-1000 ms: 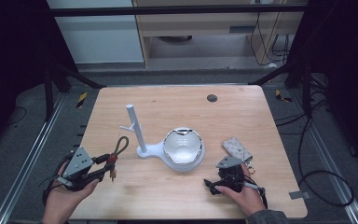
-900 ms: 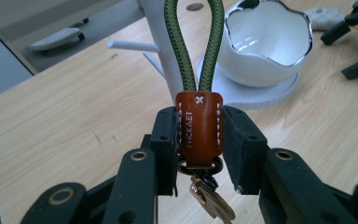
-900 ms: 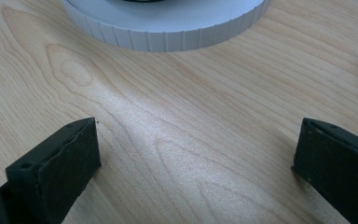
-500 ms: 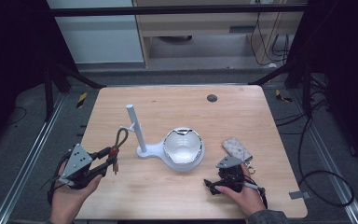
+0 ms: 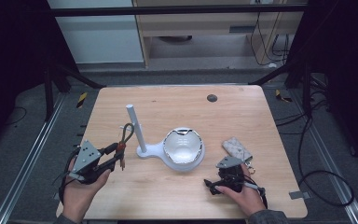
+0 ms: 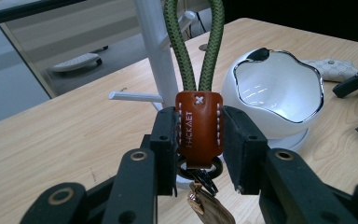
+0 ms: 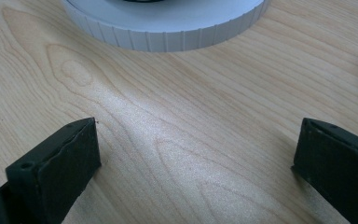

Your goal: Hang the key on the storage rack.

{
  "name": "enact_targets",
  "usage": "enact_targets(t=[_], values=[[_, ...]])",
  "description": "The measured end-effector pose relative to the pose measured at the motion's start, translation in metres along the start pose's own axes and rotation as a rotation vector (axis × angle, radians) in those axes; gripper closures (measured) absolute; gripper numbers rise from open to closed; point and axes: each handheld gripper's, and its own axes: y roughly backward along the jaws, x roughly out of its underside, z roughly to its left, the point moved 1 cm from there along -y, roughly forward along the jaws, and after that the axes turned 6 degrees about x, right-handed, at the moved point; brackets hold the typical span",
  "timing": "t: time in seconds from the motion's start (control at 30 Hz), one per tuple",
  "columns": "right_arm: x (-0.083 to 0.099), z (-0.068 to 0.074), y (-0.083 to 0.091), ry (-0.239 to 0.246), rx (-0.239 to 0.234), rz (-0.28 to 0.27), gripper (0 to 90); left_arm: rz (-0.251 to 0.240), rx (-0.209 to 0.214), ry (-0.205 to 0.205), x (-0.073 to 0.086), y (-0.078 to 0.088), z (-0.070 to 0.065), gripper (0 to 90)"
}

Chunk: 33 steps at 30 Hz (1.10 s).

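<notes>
My left gripper [image 5: 115,155] is shut on a key fob: its brown leather tab [image 6: 199,123] sits squeezed between the two pads, and metal clips hang below it. The fob's green cord loop [image 5: 127,132] rises from the tab, close to the left of the white post [image 5: 134,127] of a stand. In the left gripper view the green cord loop [image 6: 193,46] stands in front of the white post [image 6: 156,51], above a short side peg [image 6: 135,96]. My right gripper [image 5: 213,185] rests on the table, open and empty, its jaws [image 7: 196,158] wide apart facing the stand's ribbed base [image 7: 168,28].
A glossy white bowl [image 5: 182,145] sits on the stand's round base. A patterned pouch [image 5: 237,148] lies just right of it, beside the right hand. A dark round cap [image 5: 211,98] marks the wooden tabletop [image 5: 242,116] at the far side.
The left gripper has carried the fob a little up and toward the white post. The right gripper has stayed put.
</notes>
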Motion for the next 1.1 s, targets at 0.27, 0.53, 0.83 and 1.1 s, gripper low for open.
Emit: enact_targets(t=[0.27, 0.53, 0.83, 1.1], values=[[0.0, 0.0, 0.0, 0.0, 0.0, 0.0, 0.3, 0.0, -0.007, 0.029, 0.002, -0.01, 0.003, 65.8], [0.0, 0.0, 0.0, 0.0, 0.0, 0.0, 0.3, 0.01, -0.016, 0.047, 0.006, -0.019, 0.007, 65.8], [0.0, 0.0, 0.0, 0.002, 0.0, -0.001, 0.3, 0.024, -0.02, 0.069, 0.01, -0.029, 0.009, 65.7], [0.0, 0.0, 0.0, 0.002, -0.002, -0.002, 0.3, 0.039, -0.026, 0.076, 0.015, -0.036, 0.01, 65.7]])
